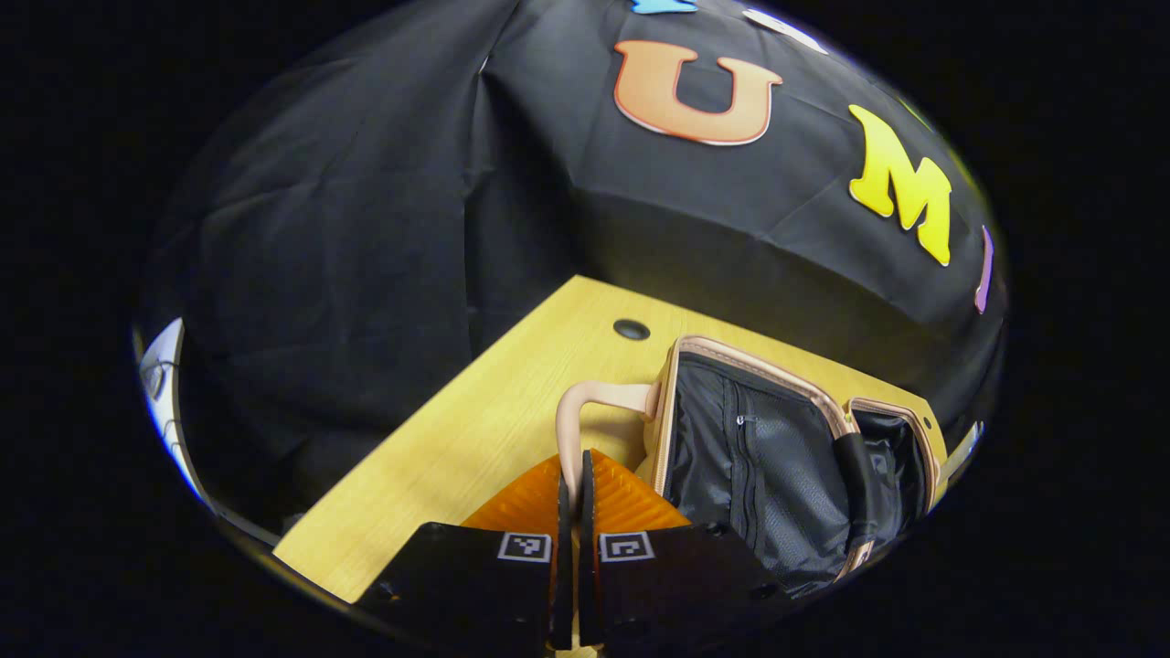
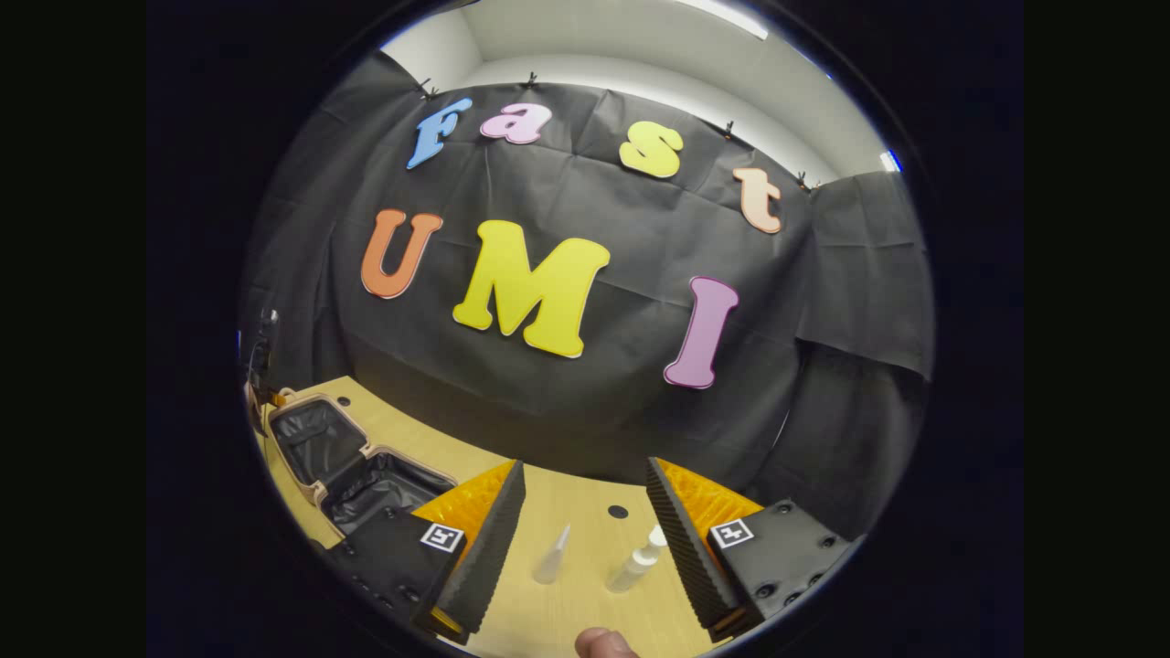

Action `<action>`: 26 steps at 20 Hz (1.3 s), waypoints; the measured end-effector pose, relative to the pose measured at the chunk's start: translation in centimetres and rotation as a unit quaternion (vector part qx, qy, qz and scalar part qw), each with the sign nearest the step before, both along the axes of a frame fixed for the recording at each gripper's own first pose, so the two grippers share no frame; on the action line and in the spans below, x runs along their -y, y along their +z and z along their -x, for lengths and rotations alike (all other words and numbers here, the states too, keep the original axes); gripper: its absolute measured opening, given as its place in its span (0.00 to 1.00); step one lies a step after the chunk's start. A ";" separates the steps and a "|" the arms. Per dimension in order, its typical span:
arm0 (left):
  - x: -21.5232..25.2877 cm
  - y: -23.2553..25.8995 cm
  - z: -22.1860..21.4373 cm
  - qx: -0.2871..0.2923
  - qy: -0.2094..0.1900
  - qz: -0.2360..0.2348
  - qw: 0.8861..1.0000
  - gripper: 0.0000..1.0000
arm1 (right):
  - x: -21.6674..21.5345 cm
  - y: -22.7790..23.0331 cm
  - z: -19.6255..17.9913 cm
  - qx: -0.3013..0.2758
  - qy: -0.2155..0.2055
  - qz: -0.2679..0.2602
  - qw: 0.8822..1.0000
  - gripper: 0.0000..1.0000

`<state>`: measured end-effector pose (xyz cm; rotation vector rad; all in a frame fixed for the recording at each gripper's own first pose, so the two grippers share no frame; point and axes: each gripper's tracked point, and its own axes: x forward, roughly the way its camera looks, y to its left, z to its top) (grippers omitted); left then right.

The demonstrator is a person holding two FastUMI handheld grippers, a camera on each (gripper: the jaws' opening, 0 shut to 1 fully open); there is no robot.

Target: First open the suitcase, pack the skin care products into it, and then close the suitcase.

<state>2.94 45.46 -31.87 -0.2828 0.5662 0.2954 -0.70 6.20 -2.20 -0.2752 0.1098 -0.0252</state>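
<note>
The suitcase (image 1: pixel 777 457) lies open at lower right, the left gripper (image 1: pixel 571 512) clamped on its handle (image 1: pixel 585 411). Two bottles (image 2: pixel 594 557) wait unpacked on the desk (image 2: pixel 585 521) between the right gripper's (image 2: pixel 585 530) parted fingers.
</note>
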 end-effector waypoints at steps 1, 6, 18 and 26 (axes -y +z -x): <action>0.0 -0.8 0.3 -0.009 -0.003 0.010 1.000 0.06 | -0.3 0.0 0.0 -0.001 0.005 0.001 1.000 0.79; -1.1 -0.9 1.2 -0.014 0.013 0.002 1.000 0.24 | -0.3 -0.2 -0.1 -0.004 0.017 -0.007 1.000 0.79; 21.0 20.0 3.5 0.144 -0.040 -0.128 0.980 0.96 | 3.9 -2.2 -1.4 -0.014 0.033 -0.096 0.995 0.79; 39.8 18.6 4.0 0.156 -0.118 -0.116 0.974 0.96 | 11.1 -4.8 -1.3 -0.036 0.012 -0.113 0.993 0.79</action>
